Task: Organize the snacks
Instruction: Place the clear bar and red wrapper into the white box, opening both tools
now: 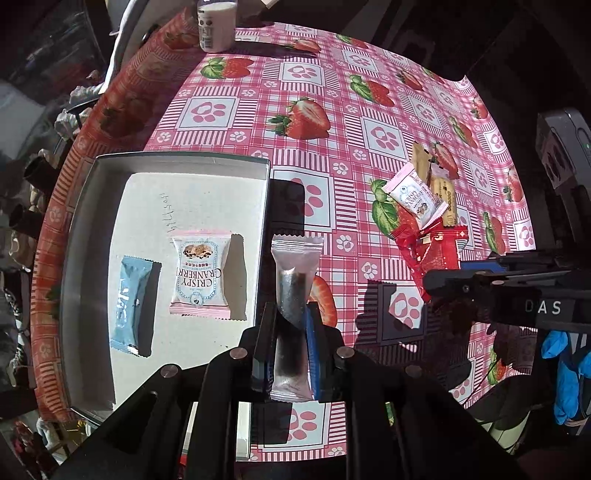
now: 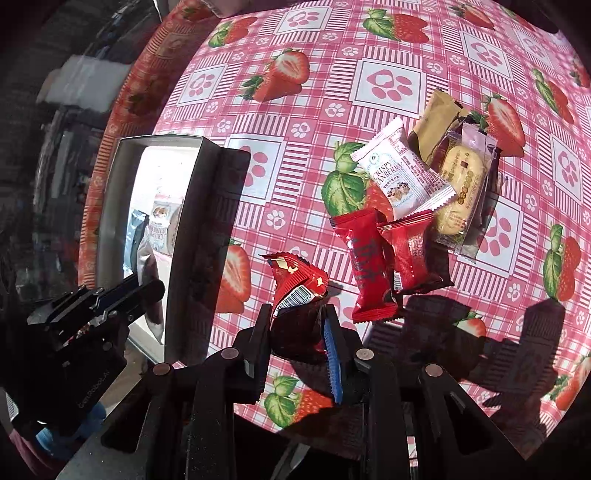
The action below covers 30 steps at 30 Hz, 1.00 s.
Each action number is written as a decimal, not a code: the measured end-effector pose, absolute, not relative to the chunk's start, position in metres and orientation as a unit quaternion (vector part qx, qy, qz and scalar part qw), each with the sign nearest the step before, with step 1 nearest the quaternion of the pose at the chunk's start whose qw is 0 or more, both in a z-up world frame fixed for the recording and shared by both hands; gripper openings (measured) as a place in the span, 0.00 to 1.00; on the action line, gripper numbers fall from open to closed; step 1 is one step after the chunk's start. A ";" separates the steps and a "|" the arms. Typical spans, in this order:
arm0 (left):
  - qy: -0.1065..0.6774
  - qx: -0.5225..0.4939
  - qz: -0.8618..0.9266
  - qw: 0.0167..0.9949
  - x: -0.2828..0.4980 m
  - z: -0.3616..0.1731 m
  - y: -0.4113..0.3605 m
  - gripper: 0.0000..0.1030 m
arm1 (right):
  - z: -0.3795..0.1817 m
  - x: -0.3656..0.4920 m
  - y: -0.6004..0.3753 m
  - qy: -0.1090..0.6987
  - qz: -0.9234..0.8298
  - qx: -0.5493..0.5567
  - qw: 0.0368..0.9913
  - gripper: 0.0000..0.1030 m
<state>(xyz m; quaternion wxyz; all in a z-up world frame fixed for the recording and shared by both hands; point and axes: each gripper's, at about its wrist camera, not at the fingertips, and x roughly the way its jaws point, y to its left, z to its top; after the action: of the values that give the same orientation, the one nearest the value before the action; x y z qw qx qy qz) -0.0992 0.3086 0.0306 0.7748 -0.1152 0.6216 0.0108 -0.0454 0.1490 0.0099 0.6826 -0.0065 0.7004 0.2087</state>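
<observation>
My left gripper point(image 1: 290, 314) is shut on a silver-pink snack bar point(image 1: 294, 273), held upright just right of the grey cardboard box point(image 1: 177, 159). In the box lie a light blue bar point(image 1: 131, 304) and a Crispy Cranberry packet point(image 1: 200, 273). My right gripper point(image 2: 297, 317) is shut on a crumpled red wrapper snack point(image 2: 295, 288), above the tablecloth. A pile lies to the right: two red packets point(image 2: 369, 266), another Crispy Cranberry packet point(image 2: 402, 173), a tan packet point(image 2: 436, 125) and a clear-wrapped biscuit point(image 2: 461, 188). The box also shows in the right wrist view point(image 2: 184, 206), at the left.
A white milk bottle point(image 1: 216, 24) stands at the far edge of the strawberry tablecloth point(image 1: 369, 92). The table edge curves along the left, with dark clutter beyond it. The right gripper's body point(image 1: 517, 295) shows at the right in the left wrist view.
</observation>
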 end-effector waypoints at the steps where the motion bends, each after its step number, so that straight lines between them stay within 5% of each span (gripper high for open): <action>1: 0.620 -0.119 0.019 0.775 -0.101 0.031 0.316 0.16 | 0.011 -0.045 0.159 0.699 0.215 -0.010 0.682 0.27; 30: 0.649 -0.187 0.125 0.727 -0.146 -0.016 0.428 0.16 | -0.017 -0.039 0.341 0.715 0.315 -0.091 0.617 0.27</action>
<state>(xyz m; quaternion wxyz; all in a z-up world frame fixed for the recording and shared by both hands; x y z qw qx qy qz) -0.1461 0.4278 -0.0164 0.7269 -0.1869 0.6490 0.1247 -0.0390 0.3413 -0.0172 0.6173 -0.0913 0.7153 0.3147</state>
